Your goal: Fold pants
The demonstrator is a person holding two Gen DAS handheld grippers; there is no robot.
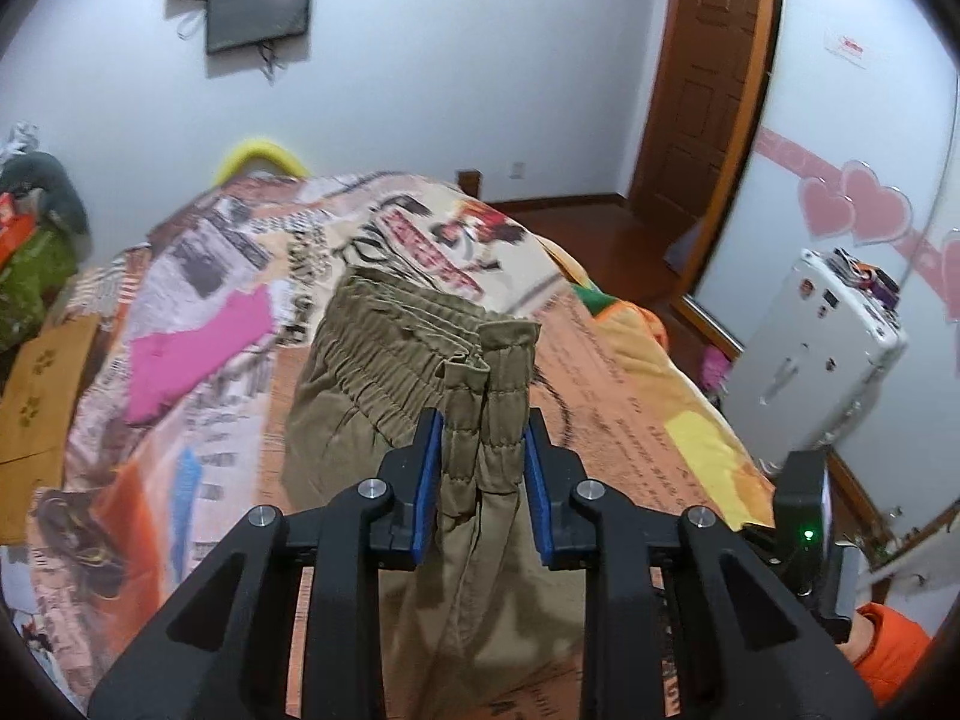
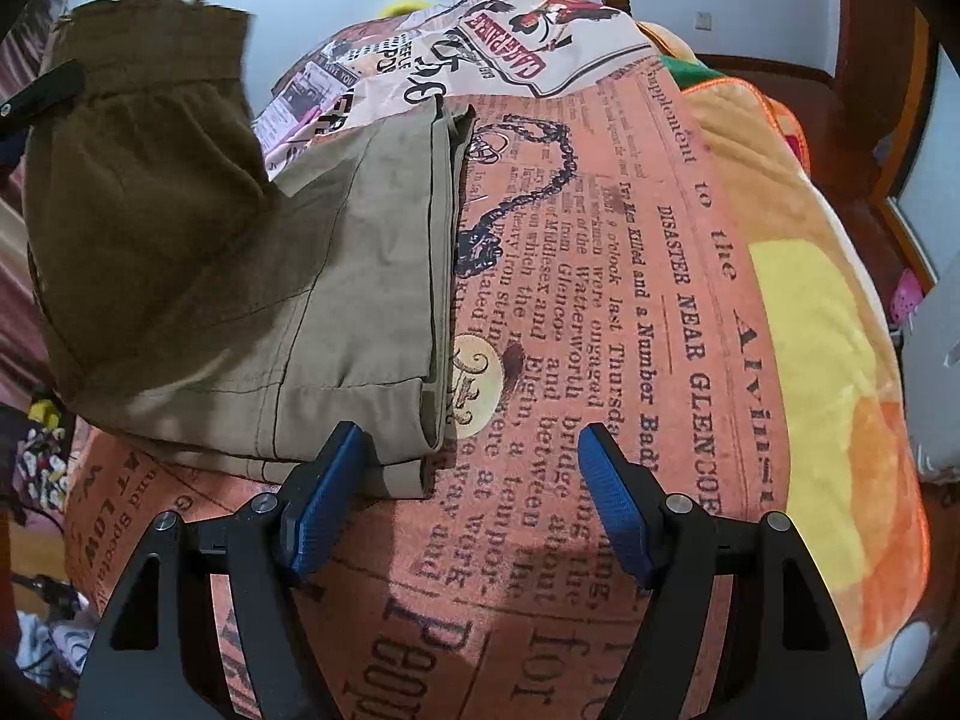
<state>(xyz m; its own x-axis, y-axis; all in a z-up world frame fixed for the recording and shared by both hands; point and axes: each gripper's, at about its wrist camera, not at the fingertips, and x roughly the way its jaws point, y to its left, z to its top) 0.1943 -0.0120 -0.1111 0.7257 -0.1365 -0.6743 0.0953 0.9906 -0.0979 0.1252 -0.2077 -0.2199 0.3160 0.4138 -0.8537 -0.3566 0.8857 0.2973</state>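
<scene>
From the left wrist camera, the left gripper [image 1: 485, 438] has its blue ribbed pads pressed against a bunched section of the elastic waistband of the khaki pants [image 1: 384, 372], so the jaws are narrow and clamped on the cloth. The waistband is gathered into fine shirred pleats with rows of stitching, and it is lifted, with the rest of the garment hanging below and draping back down toward the bedspread [image 1: 630, 372]. That bedspread is a soft printed cover in orange, cream and pink, patterned like old newspaper clippings. A pink patch of the print [image 1: 198, 354] lies to the left of the pants. Beyond the bed are a wooden door [image 1: 702, 72], a dark wall-mounted screen [image 1: 258, 9] and a white box-shaped appliance [image 1: 804, 354] by a wall with pink heart stickers [image 1: 864, 210].

From the right wrist camera, the right gripper [image 2: 471, 480] has its jaws wide apart with nothing between them; its left pad sits just at the edge of the folded pant legs, and the right pad hovers over bare bedspread [image 2: 660, 276]. The pants [image 2: 336, 276] lie flat here, smooth woven khaki with straight seams and a turned hem at the near right corner, legs stacked one on the other. At the upper left, the waistband end is raised off the bed, darker in shadow, with the black tip of the other gripper visible against it.
</scene>
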